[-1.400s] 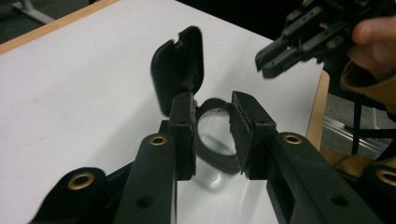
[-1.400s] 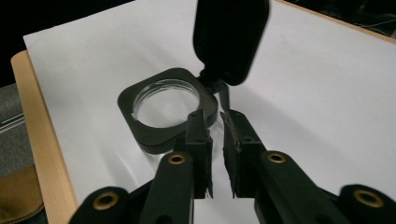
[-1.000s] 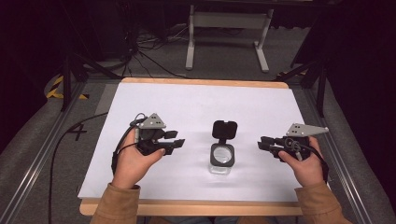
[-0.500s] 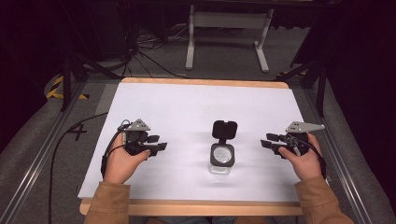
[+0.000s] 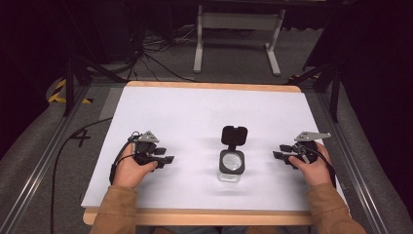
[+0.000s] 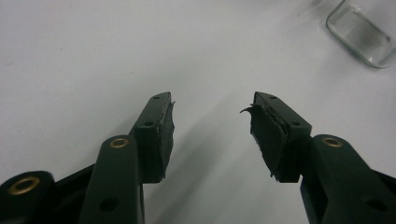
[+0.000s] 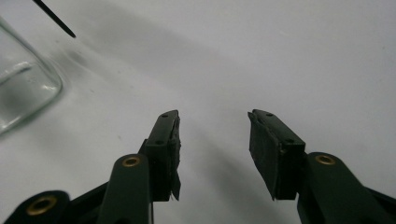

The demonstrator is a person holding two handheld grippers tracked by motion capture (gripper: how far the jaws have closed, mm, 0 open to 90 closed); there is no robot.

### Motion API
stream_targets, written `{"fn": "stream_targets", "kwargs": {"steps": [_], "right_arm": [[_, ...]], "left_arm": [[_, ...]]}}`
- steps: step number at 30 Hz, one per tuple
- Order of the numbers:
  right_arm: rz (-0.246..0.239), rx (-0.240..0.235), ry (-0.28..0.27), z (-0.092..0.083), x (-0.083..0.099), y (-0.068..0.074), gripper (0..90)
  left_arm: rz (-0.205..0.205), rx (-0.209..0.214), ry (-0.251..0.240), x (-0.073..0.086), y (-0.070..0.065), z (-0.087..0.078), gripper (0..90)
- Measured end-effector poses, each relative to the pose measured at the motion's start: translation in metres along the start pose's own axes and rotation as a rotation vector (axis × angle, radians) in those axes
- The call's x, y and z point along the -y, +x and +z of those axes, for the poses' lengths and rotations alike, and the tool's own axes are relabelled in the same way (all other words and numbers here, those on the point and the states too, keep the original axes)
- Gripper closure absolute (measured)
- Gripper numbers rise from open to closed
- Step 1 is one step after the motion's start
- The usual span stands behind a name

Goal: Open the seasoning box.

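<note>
A clear square glass jar (image 5: pixel 231 165) with a black rim stands near the front middle of the white table; its black flip lid (image 5: pixel 234 134) is swung open toward the back. The jar's base shows at the top right of the left gripper view (image 6: pixel 360 33) and at the left edge of the right gripper view (image 7: pixel 21 88). My left gripper (image 5: pixel 168 159) rests low on the table left of the jar, open, nothing between its pads (image 6: pixel 163 135). My right gripper (image 5: pixel 277 156) sits right of the jar, also open and empty, its pads (image 7: pixel 265 149) over bare table.
The white table top (image 5: pixel 204 112) has a wooden edge. A black cable (image 5: pixel 58 161) trails off the left side. A metal stand (image 5: pixel 238 29) and loose cables lie on the floor behind. Dark rails run along both sides.
My left gripper has dropped lower and drawn back left, away from the jar. The right gripper has shifted slightly outward and down. The jar has not moved.
</note>
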State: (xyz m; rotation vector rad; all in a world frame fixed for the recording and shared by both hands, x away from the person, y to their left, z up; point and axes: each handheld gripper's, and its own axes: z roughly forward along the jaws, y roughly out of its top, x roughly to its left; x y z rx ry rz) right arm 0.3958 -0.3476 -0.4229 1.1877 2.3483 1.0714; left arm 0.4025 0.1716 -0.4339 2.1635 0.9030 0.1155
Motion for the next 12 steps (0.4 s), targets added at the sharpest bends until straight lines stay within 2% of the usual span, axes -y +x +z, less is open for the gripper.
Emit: {"fn": "stream_targets", "kwargs": {"steps": [1,6,8,12], "right_arm": [[0.000,0.000,0.000,0.0000,0.0000,0.0000,54.0],[-0.004,0.009,0.016,0.0065,0.0068,-0.0005,51.8],[-0.007,0.012,0.012,0.0073,0.0079,-0.0002,51.2],[-0.004,0.010,0.009,0.0080,0.0089,0.0006,50.0]], "left_arm": [[0.000,0.000,0.000,0.0000,0.0000,0.0000,48.0],[0.068,-0.015,0.059,-0.0005,-0.0049,0.0063,44.6],[0.065,0.002,0.070,-0.0012,-0.0071,0.0078,43.5],[0.052,0.001,0.106,-0.0019,-0.0079,0.0083,40.4]]}}
